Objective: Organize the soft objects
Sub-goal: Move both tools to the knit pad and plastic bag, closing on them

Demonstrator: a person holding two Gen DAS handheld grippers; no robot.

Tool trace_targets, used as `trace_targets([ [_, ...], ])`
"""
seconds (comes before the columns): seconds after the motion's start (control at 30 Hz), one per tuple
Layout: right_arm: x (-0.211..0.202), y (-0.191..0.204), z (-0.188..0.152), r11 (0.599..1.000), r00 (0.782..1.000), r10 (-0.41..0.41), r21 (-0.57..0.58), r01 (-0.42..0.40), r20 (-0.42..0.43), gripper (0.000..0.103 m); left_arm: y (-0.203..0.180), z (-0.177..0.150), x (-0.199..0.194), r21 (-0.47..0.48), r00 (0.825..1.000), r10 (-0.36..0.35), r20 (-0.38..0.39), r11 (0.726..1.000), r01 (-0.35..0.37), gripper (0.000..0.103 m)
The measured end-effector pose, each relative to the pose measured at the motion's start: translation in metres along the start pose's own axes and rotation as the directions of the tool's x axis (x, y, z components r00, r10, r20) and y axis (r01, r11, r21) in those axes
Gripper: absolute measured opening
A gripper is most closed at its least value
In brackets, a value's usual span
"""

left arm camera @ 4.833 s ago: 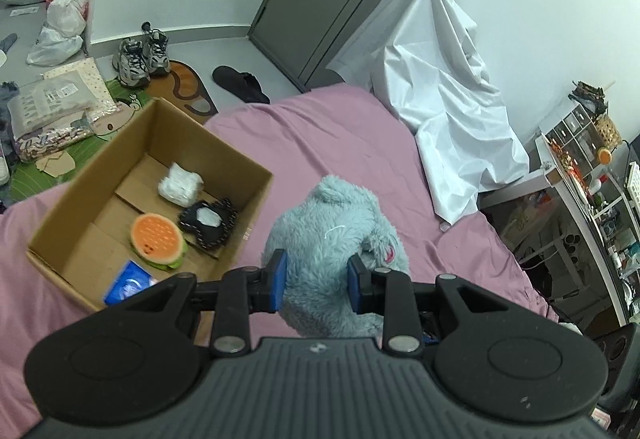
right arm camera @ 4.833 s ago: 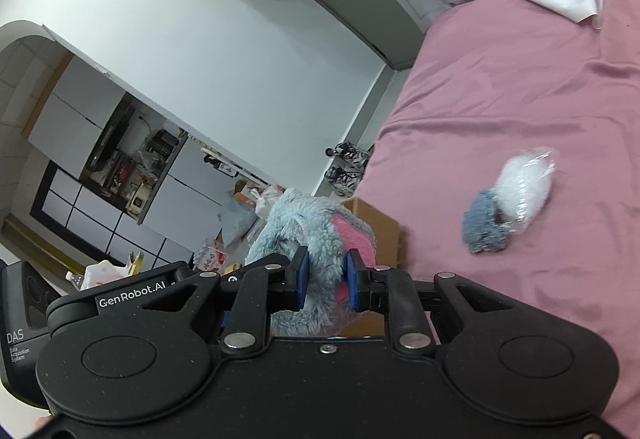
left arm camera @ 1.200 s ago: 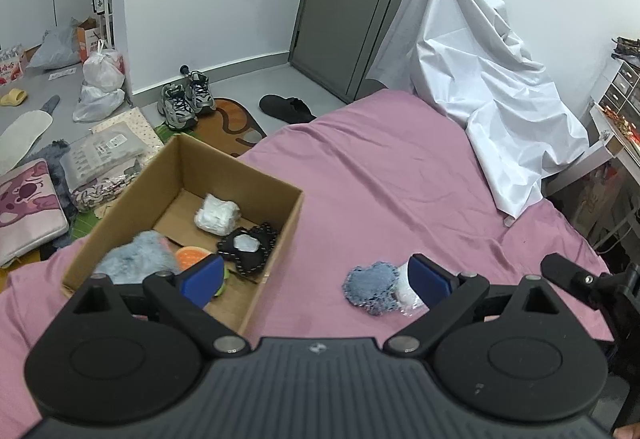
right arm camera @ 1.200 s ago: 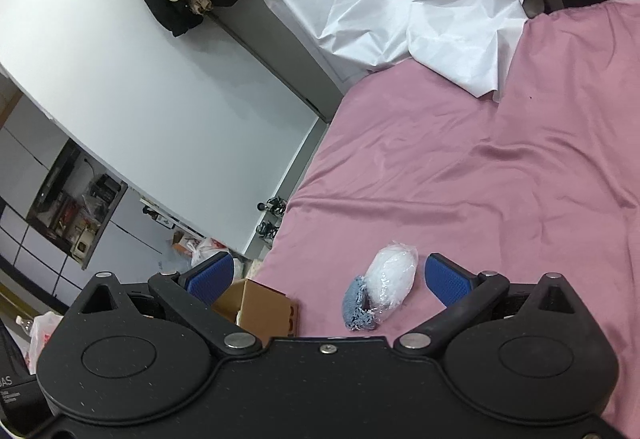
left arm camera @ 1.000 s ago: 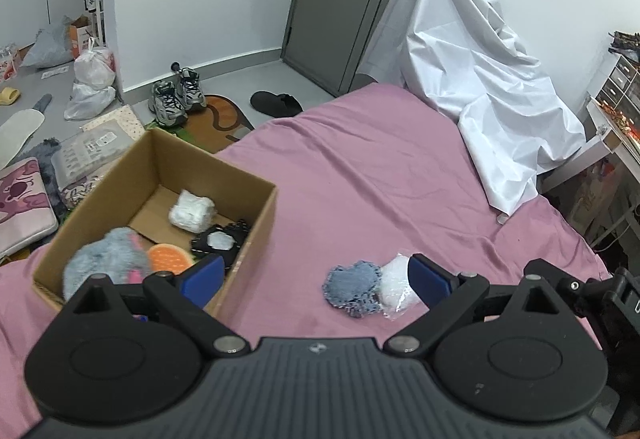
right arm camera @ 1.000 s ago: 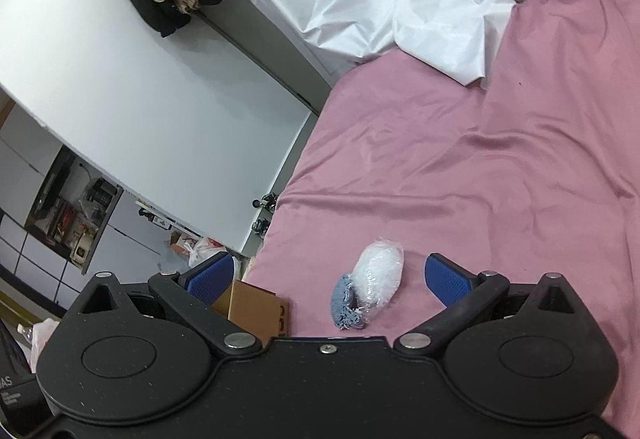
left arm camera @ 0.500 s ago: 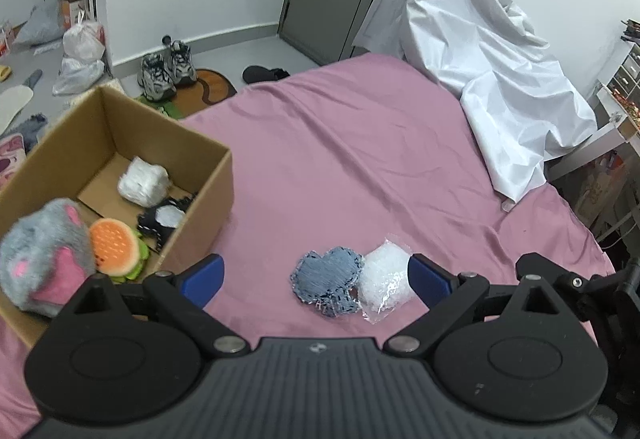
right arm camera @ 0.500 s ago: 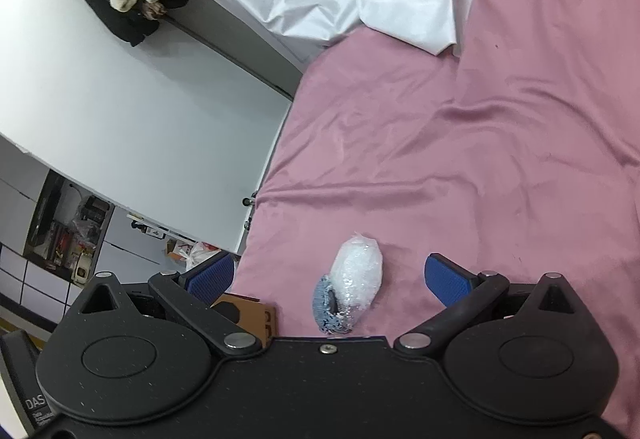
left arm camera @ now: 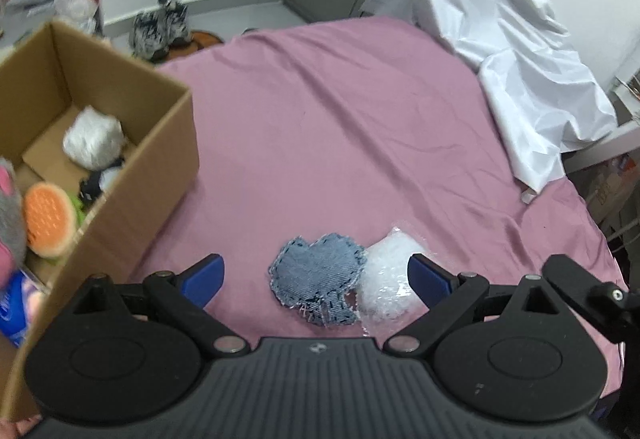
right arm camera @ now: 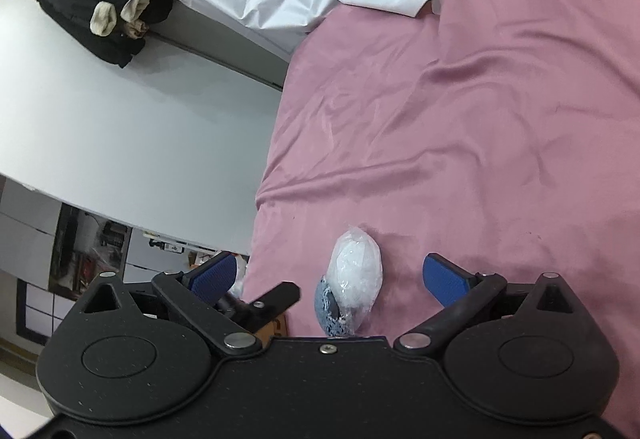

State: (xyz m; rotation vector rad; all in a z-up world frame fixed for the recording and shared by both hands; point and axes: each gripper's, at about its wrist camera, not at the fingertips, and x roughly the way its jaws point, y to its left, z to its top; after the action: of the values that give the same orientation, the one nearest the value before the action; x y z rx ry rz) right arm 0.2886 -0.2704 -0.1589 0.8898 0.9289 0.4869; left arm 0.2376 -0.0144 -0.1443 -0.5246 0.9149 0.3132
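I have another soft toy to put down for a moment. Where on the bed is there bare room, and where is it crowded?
Bare sheet runs between the cardboard box and the white cover, and beyond the denim heart. It is crowded near both tools, where the heart touches the clear bag, and inside the box.

Bed (left arm camera: 340, 127) with pink sheet filling mid-frame, cardboard box (left arm camera: 132, 199) at left, denim heart patch (left arm camera: 318, 275) touching clear plastic bag (left arm camera: 390, 279) lower centre, white cloth (left arm camera: 532, 79) upper right
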Motion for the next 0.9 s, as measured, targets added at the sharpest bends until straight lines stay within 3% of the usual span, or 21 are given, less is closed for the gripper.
trace_targets([
  [0.27,0.02,-0.016,-0.004,0.999,0.999,-0.003,0.035,0.005,-0.035,0.088,0.016,-0.007,0.026,-0.105,1.0,0.008,-0.016,0.994,-0.01,0.095],
  [0.43,0.03,-0.021,-0.009,0.999,0.998,0.0,0.038,0.003,-0.065,0.08,0.021,-0.008,0.031,-0.144,1.0,0.003,0.012,0.99,-0.001,0.09],
  [0.53,0.033,-0.023,-0.012,1.0,0.998,0.011,0.03,-0.009,-0.067,0.079,0.022,-0.009,0.03,-0.164,1.0,-0.016,0.024,0.986,0.02,0.078],
  [0.6,0.033,-0.023,-0.015,1.0,0.998,0.02,0.018,-0.019,-0.052,0.078,0.022,-0.009,0.03,-0.172,0.999,-0.028,0.022,0.985,0.031,0.064],
  [0.73,0.034,-0.024,-0.017,0.999,0.999,0.036,0.014,-0.036,-0.035,0.075,0.021,-0.011,0.031,-0.181,0.999,-0.052,0.006,0.982,0.052,0.053],
  [0.9,0.033,-0.032,-0.022,0.999,0.998,0.033,0.031,-0.031,-0.048,0.052,0.022,-0.013,0.027,-0.192,0.997,-0.079,-0.015,0.978,0.075,0.046],
])
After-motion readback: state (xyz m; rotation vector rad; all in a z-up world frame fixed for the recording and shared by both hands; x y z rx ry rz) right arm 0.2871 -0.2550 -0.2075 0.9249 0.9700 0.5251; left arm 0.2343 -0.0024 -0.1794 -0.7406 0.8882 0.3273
